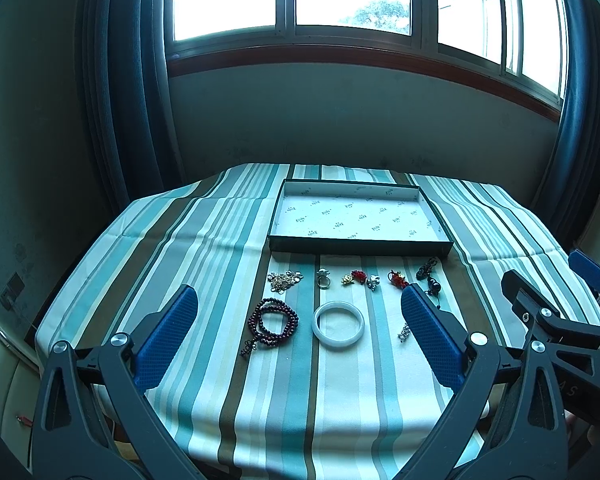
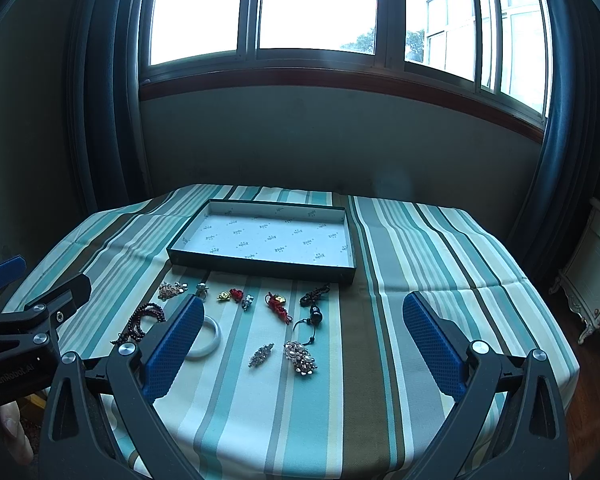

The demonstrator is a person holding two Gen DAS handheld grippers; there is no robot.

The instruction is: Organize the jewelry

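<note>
Jewelry, loose on striped tablecloth (image 1: pixel 220 380) before empty tray (image 1: pixel 360 246): white bangle (image 1: pixel 338 323) half hidden in right view; left gripper (image 1: pixel 299 322), right gripper (image 2: pixel 303 330) spread, empty.

My work surface is a table covered with a cloth striped in teal, white, grey and brown (image 1: pixel 204 248). At its far side lies a shallow dark-walled rectangular tray with a white printed lining (image 1: pixel 358 246). Nearer to me, directly on the cloth, lies a row of small pieces: a gold-toned cluster (image 1: pixel 284 280), a silver ring (image 1: pixel 323 279), a red-and-gold charm (image 1: pixel 354 278) and a red knotted charm (image 2: pixel 278 306). Nearer still lie a dark red bead bracelet (image 1: pixel 274 322), a white round bangle (image 1: pixel 338 323), a silver crystal brooch (image 2: pixel 261 355) and a pearl-studded brooch (image 2: pixel 300 357).
</note>
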